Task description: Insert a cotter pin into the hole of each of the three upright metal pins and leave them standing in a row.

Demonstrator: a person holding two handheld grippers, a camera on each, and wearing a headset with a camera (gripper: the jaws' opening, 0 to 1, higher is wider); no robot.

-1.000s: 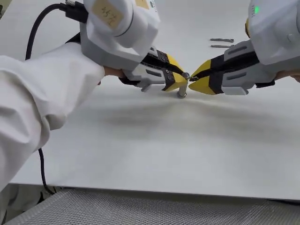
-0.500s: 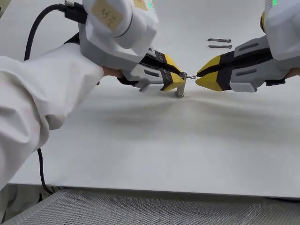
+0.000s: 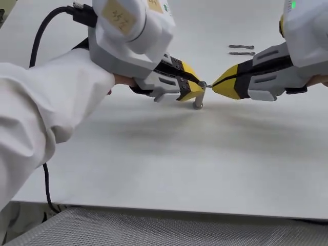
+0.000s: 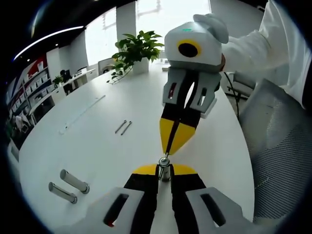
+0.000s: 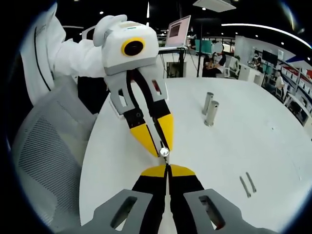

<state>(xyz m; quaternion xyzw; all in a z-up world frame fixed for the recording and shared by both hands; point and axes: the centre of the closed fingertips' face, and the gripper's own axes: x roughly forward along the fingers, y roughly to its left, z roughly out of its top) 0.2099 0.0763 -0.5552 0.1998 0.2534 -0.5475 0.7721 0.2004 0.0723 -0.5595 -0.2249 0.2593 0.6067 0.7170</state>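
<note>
Nearest to the person, the left gripper reaches in from the left side of the head view, under a wide white sleeve. Its yellow-tipped black jaws are drawn in narrow and clamp the short silver cylindrical metal pin. This pin stands upright on the smooth white round table. It has a rounded shiny head and a slightly wider foot, and the jaw tips hold it just below the head.

From the opposite side comes the right gripper, with its yellow jaw tips pressed together into one point. The point meets the outer end of a thin grey wire cotter pin, which lies level and enters the head of the upright pin. I cannot tell whether the tips pinch this wire or only touch it.

Farther on the table, two spare grey cotter pins lie side by side, well apart from the grippers. In the right gripper view, two more silver metal pins stand upright, close together. Beyond, in the left gripper view, a green potted plant stands at the far edge of the table.
</note>
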